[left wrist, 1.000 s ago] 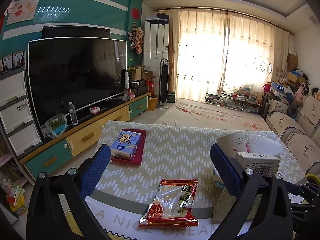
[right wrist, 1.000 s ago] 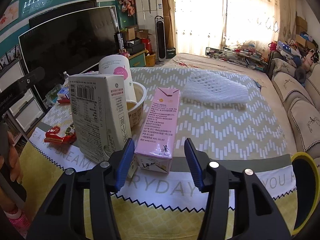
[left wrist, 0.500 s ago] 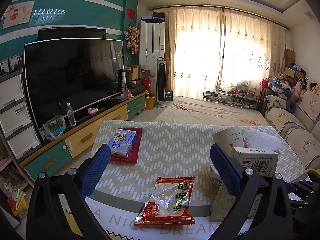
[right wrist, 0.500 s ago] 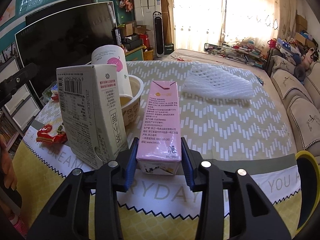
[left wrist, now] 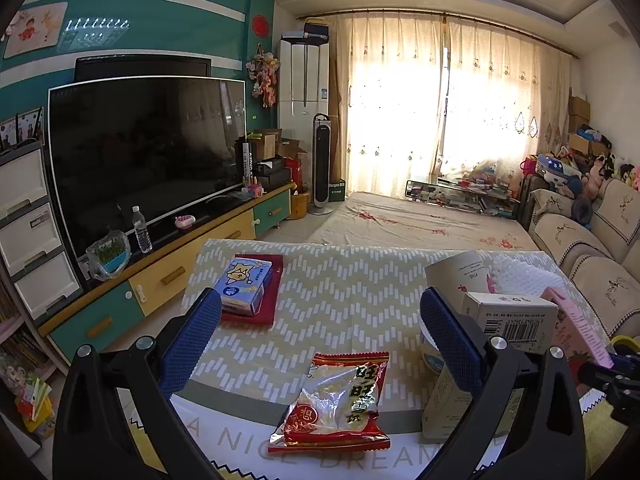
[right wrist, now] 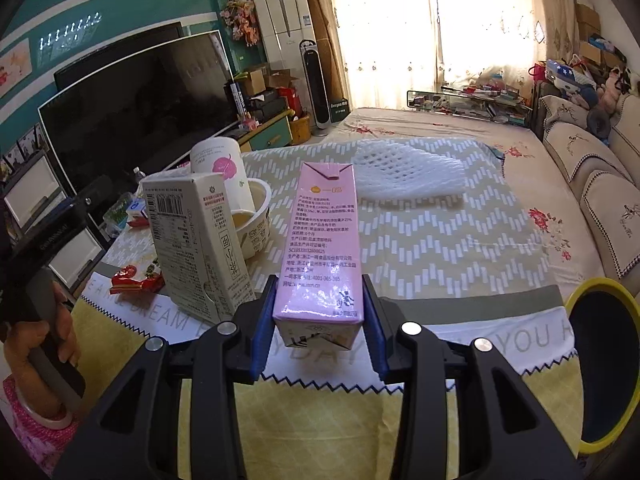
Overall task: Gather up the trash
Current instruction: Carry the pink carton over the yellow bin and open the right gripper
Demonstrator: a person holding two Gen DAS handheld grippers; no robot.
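We see the right tool point(right wrist: 319, 320) clamped on a pink carton point(right wrist: 322, 240), lifted clear of the tabletop point(right wrist: 440, 248). To its left stand a cream carton point(right wrist: 196, 240) and a bowl point(right wrist: 256, 224) holding a paper cup point(right wrist: 222, 172). White foam netting point(right wrist: 404, 172) lies beyond, and a yellow-rimmed bin point(right wrist: 600, 364) sits at the right edge.

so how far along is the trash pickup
Early: nothing visibly binned yet. In hand: the right gripper is shut on the pink carton, lifted off the table, with the yellow-rimmed bin at the right. Left: the white box, cup in its bowl, foam net and snack packet beneath the open left gripper.
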